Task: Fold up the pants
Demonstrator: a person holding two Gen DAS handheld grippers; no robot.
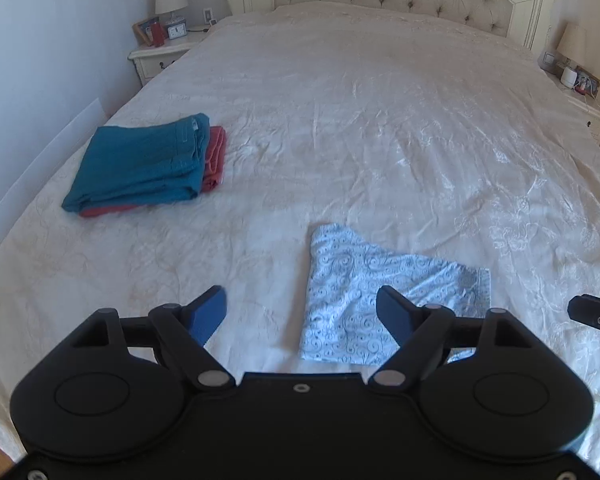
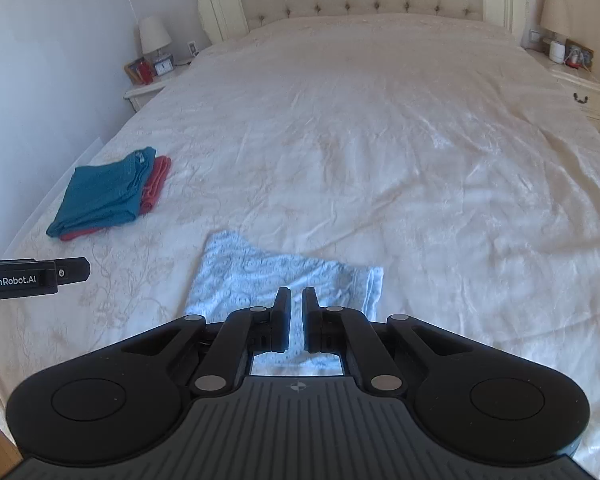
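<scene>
At the left of the bed [image 1: 340,100], folded teal pants [image 1: 140,164] lie stacked on red pants [image 1: 214,156], set aside as likely finished work. Nearer, the patterned light-blue pants [image 1: 364,296] lie folded flat on the bedspread. The left tool [image 1: 300,312] hangs above them tilted down, fingers wide apart and empty; the right tool [image 2: 296,312] hovers likewise, fingers nearly together, holding nothing

Left gripper [image 1: 300,312] angled downward, blue-padded jaws spread wide and empty, right gripper [image 2: 296,312] alongside, tilted down likewise, jaws nearly closed, gripping nothing
</scene>
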